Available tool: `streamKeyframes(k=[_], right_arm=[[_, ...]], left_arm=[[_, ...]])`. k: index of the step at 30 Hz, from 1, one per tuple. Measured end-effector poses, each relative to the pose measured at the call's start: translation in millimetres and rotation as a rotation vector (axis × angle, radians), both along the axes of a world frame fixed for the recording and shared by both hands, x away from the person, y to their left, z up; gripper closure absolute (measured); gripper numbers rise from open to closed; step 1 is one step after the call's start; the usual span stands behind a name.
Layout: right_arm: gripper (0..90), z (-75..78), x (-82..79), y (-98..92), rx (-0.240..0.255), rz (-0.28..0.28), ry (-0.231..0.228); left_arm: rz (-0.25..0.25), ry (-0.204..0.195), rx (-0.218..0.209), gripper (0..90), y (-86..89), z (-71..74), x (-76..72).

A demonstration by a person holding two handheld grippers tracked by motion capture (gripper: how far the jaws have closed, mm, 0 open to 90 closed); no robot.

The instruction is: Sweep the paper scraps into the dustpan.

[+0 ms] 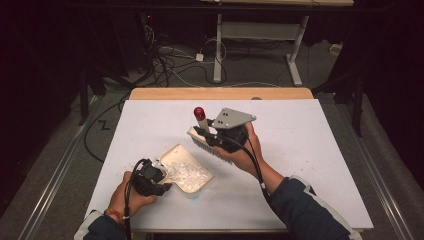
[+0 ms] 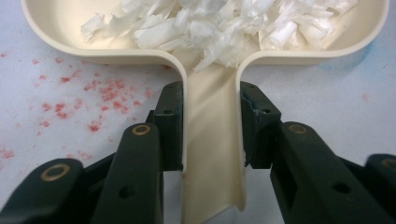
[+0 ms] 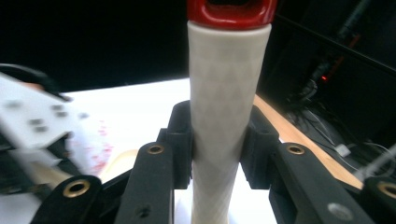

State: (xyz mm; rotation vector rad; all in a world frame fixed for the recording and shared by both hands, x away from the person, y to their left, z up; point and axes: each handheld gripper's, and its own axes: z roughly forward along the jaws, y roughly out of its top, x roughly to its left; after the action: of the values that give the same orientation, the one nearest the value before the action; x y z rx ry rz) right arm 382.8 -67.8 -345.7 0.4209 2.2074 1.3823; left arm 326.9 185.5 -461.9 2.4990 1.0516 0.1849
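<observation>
A cream dustpan (image 1: 176, 153) lies on the white tabletop, heaped with white shreds (image 1: 187, 172). My left gripper (image 1: 161, 176) is shut on the pan's handle (image 2: 211, 140), one jaw on each side, close to where the handle meets the pan (image 2: 56, 28). The shreds (image 2: 210, 28) pile up just past the handle's mouth. My right gripper (image 1: 205, 133) holds a hand brush (image 1: 207, 145) off the table to the upper right of the pan. It is shut on the white handle (image 3: 226, 93), which stands upright with its red end cap (image 3: 232, 11) on top.
Red specks (image 2: 102, 93) dot the white sheet (image 1: 300, 150) left of the pan handle. A wooden table edge (image 1: 220, 93) runs along the back. Beyond it are floor cables (image 1: 170, 60) and a white desk frame (image 1: 260, 35).
</observation>
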Motion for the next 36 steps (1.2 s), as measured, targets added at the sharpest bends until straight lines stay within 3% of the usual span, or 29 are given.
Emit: streamKeyframes(k=[4,12,14,16,18,23,29,33,36], right_arm=[[69.4,-5.2,22.1,12.1,-0.038,-0.032,-0.027],[69.4,-31.8,59.9,32.7,-0.075,-0.092,-0.066],[69.6,-38.4,63.7,36.5,-0.094,-0.080,-0.072],[69.6,-41.5,64.8,37.2,-0.061,-0.042,-0.048],[69.4,-42.9,60.7,39.5,-0.066,-0.020,-0.040],[69.3,-42.6,42.5,41.2,-0.094,0.107,-0.032],[69.0,-42.0,21.5,34.9,-0.087,0.216,-0.006],[69.5,-35.4,7.9,23.1,-0.046,0.279,0.011],[69.3,-23.5,1.3,10.5,0.002,0.285,0.004]], left_arm=[[-0.006,0.000,-0.004,63.4,1.8,0.1,1.3],[0.004,-0.001,-0.012,63.5,6.2,0.1,7.7],[0.003,-0.002,-0.008,63.5,7.1,0.1,9.7],[-0.003,-0.003,-0.005,63.5,7.4,-0.1,10.7],[0.002,-0.006,-0.010,63.5,7.4,-0.4,10.9],[0.010,-0.003,0.011,63.4,8.0,1.1,11.1],[0.014,0.006,0.010,63.4,10.1,1.1,11.4],[0.014,0.003,0.013,63.4,9.8,1.2,11.3],[0.016,0.001,0.014,63.4,9.6,1.1,11.4]])
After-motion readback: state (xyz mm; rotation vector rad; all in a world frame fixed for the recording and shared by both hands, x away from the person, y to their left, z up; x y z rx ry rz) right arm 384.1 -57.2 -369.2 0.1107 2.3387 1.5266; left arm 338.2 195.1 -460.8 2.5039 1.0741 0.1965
